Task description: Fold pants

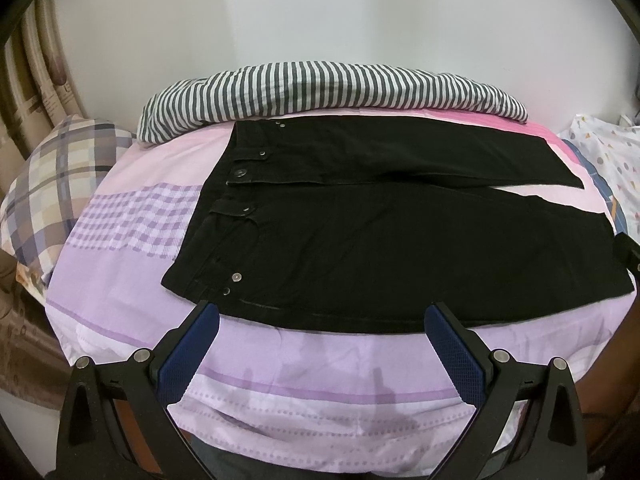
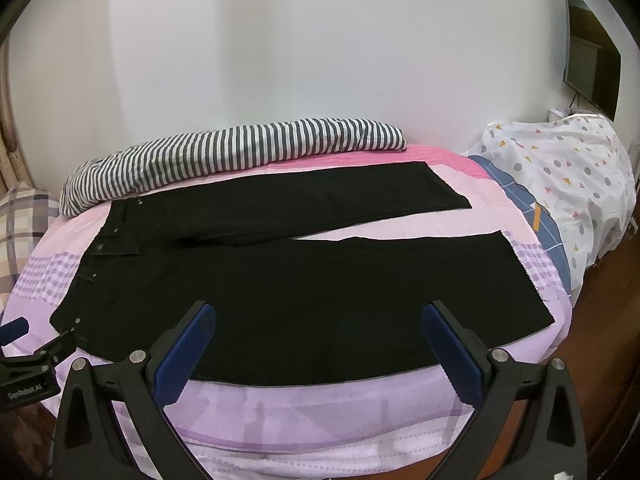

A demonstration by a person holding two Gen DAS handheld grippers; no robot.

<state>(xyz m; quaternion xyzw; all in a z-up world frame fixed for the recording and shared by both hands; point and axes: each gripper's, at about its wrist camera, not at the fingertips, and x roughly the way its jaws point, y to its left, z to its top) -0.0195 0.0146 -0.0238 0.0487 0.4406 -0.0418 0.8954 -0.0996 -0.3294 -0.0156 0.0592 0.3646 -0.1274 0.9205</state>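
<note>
Black pants lie flat on the bed, waistband with metal buttons to the left, both legs stretched right and slightly apart at the hems. The right wrist view shows the same pants from nearer the leg ends. My left gripper stands open at the near edge of the pants, close to the waist corner, holding nothing. My right gripper is open too, its blue pads over the near leg's edge, with nothing between them. The left gripper's finger shows at the far left of the right wrist view.
A purple and pink bed sheet covers the bed. A striped rolled blanket lies along the far wall. A plaid pillow sits left; a white patterned bundle sits right, under a wall screen.
</note>
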